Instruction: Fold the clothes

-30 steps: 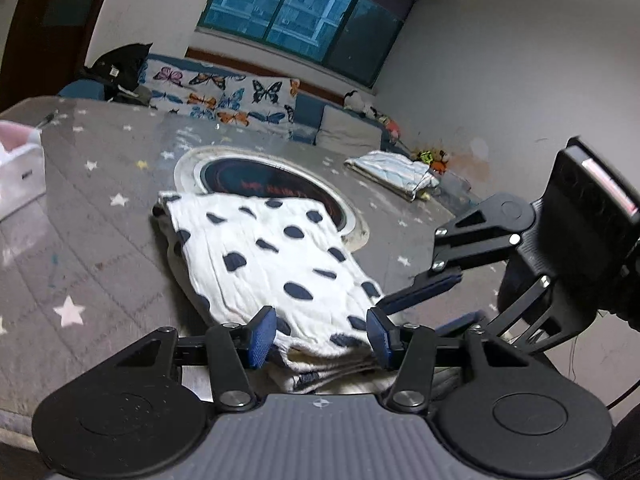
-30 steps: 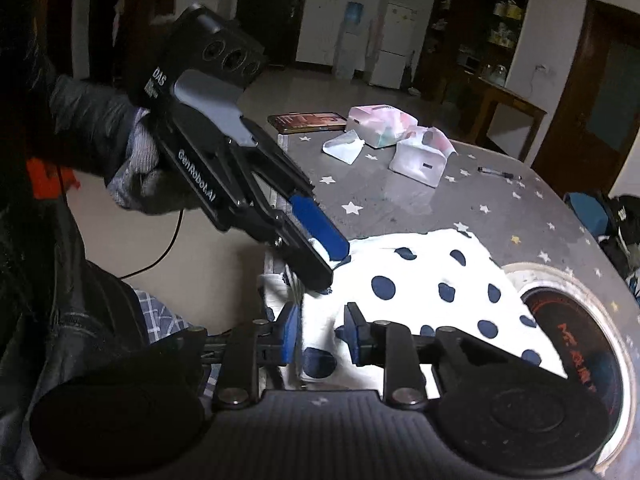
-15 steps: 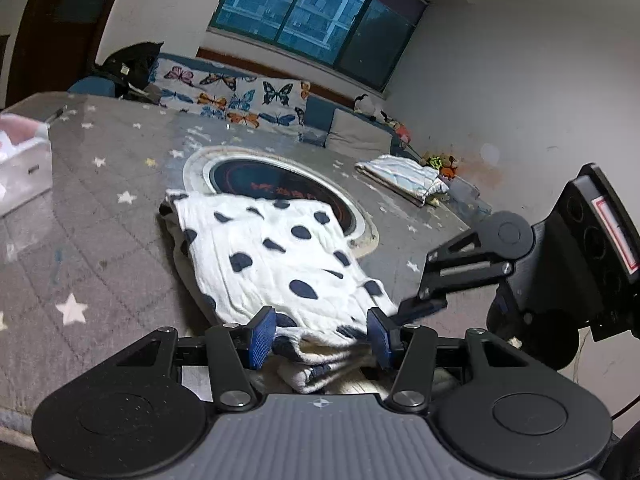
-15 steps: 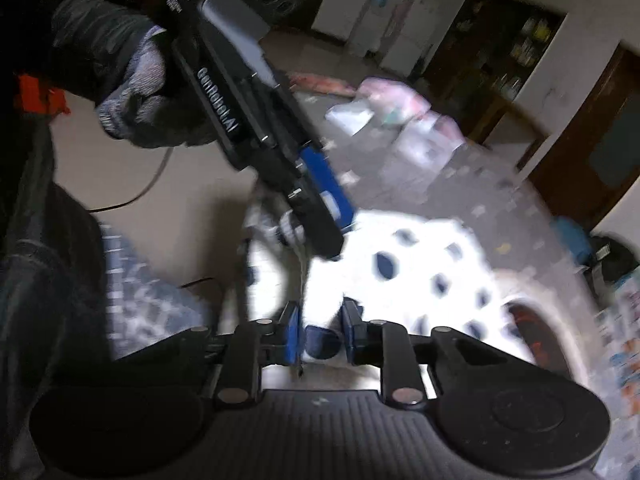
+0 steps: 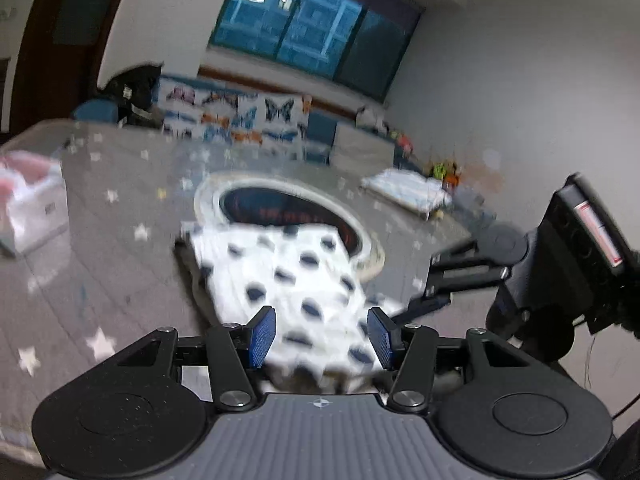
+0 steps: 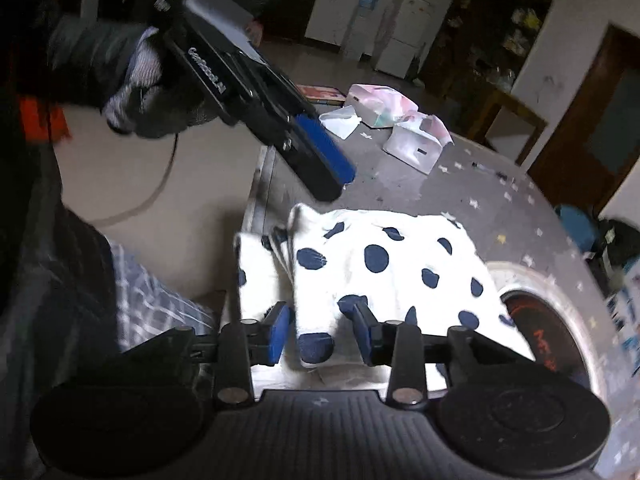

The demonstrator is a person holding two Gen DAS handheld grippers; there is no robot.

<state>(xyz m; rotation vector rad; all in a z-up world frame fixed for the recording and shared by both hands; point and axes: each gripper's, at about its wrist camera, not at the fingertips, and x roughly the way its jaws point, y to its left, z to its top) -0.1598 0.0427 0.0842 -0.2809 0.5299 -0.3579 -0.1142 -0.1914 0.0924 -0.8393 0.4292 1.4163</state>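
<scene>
Folded spotted cloth (image 6: 384, 276) flat on desk (image 6: 460, 196) beside round hob. Right gripper (image 6: 320, 334) jaws just opened, released; left gripper (image 5: 322, 338) open, raised clear. Fold seemingly finished.

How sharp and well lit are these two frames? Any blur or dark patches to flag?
Left wrist view: motion blur smears the spotted cloth and the table, while the left gripper stays crisp. Right wrist view: the cloth is sharper, the far edges smear, the left side is nearly black, and the right gripper is dim. Both views bend straight lines toward the edges.
</scene>
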